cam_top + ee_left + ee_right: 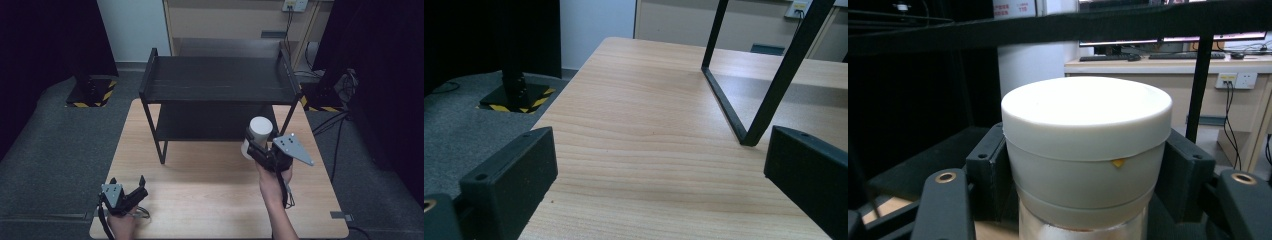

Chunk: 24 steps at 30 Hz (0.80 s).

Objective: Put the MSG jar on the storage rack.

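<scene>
Right gripper (256, 145): clamped on white jar (258, 134), both jaws pressed flat against its sides, jar upright and held clear of table (210, 200), just in front of black shelf (217, 80). Shelf's top board level with jar lid in right gripper view; right post close behind. Jar base cut off at frame bottom; small orange mark on its side, possibly a label scrap. Left gripper (129, 192): jaws spread, nothing between, low at table's near left corner, well apart from jar.
</scene>
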Tool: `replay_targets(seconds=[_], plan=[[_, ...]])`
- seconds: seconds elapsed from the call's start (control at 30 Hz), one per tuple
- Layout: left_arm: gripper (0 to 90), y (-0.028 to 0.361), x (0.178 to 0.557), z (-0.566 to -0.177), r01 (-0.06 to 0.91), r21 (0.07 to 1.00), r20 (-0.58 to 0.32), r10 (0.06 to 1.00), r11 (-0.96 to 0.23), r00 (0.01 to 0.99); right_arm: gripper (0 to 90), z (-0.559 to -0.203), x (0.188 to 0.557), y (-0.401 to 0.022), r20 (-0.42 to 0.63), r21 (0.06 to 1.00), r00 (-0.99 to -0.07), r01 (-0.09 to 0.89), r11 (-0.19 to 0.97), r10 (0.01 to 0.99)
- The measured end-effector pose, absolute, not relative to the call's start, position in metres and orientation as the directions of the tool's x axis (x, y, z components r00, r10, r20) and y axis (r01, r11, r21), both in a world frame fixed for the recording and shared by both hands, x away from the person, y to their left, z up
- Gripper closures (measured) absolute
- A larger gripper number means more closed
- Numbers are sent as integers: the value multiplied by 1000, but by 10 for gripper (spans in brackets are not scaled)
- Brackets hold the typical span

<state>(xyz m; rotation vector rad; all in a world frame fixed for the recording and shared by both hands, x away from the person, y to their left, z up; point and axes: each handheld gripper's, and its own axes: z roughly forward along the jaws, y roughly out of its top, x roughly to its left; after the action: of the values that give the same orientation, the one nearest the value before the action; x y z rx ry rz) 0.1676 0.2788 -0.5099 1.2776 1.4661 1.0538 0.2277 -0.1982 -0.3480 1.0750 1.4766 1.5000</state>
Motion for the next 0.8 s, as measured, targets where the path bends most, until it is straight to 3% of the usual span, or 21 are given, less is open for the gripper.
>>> replay_targets(seconds=[0.3,0.4,0.53,0.8], plan=[[0,279,167,-510,225,967,-104,992,118,-74,338,-332,263,-180,72,995,-306,91,-46,949],[0,279,167,-510,224,967,-107,991,121,-74,338,-333,270,-176,69,995,-285,89,-45,956],[0,279,167,-511,223,967,-106,992,119,-71,337,-341,288,-156,60,997,-190,65,-49,980],[0,280,167,-511,221,967,-110,991,123,-70,337,-343,312,-143,55,997,-137,58,-48,989]])
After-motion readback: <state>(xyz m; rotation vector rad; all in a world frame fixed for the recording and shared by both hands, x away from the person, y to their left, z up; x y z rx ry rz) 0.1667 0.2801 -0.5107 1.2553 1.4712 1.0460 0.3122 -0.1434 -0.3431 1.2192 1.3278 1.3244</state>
